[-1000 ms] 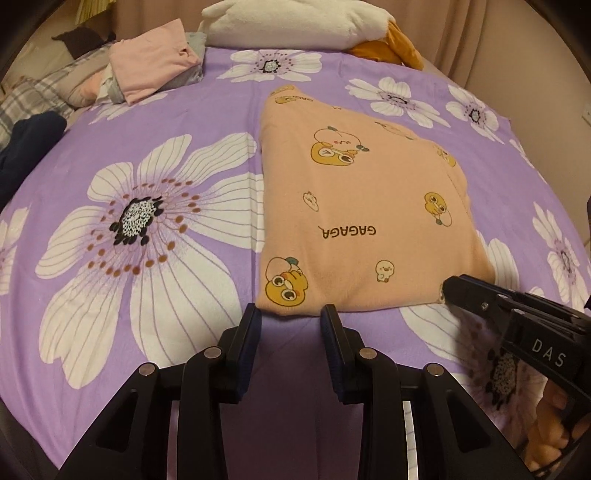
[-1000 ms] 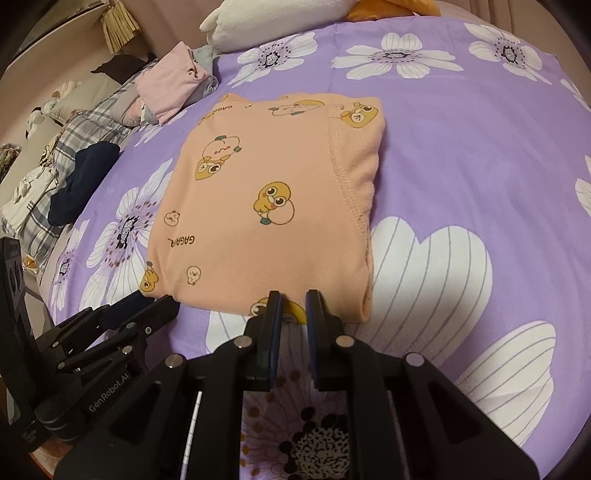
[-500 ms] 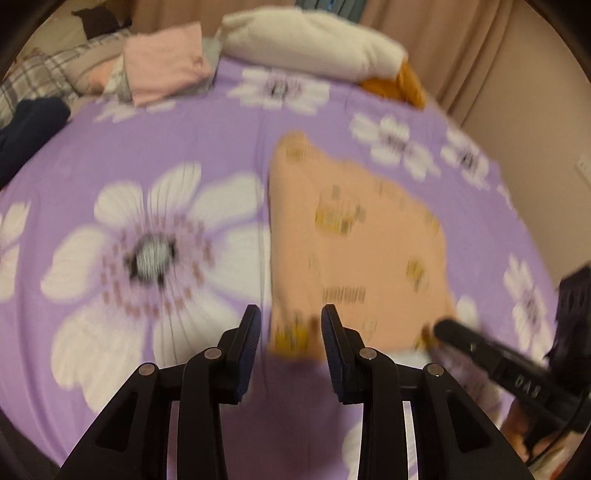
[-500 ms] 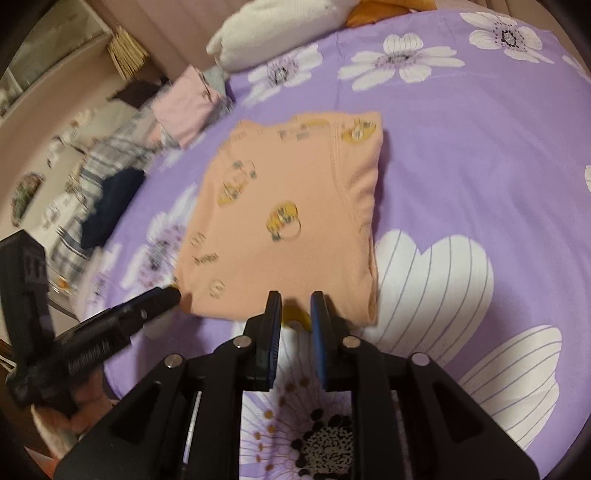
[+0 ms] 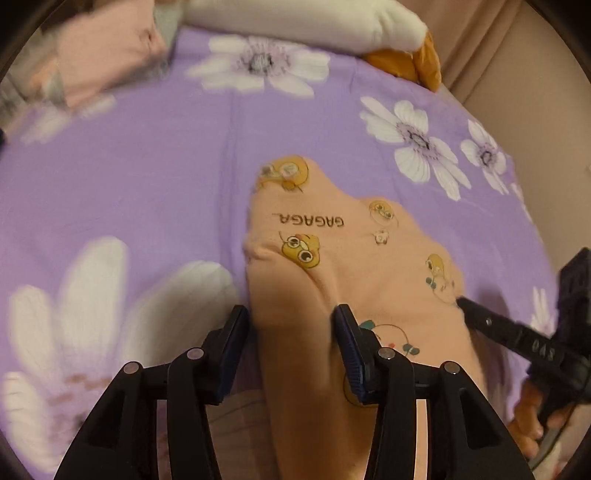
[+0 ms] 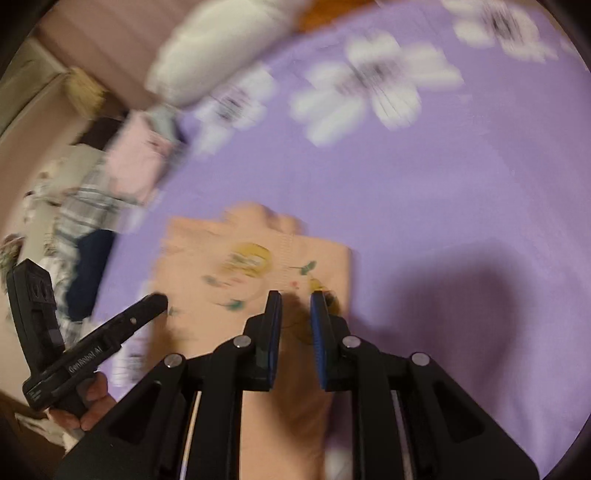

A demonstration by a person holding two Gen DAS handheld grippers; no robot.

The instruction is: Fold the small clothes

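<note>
While the purple flowered bedspread [image 5: 147, 177] fills most of both views, the peach printed garment [image 5: 369, 266] lies across its middle, its near edge raised between the two tools. The step in hand looks like a lengthwise fold, the near hem being carried toward the far edge. The left gripper [image 5: 291, 325] has its fingers spread with cloth running between them; the right gripper [image 6: 295, 317] likewise shows a gap with fabric in it, so whether either truly pinches the cloth I cannot tell. Next, both corners should travel level and land square on the far hem. Open bedspread lies beyond; the pink folded pile [image 5: 107, 55] and white pillow [image 5: 295, 22] sit well apart.
</note>
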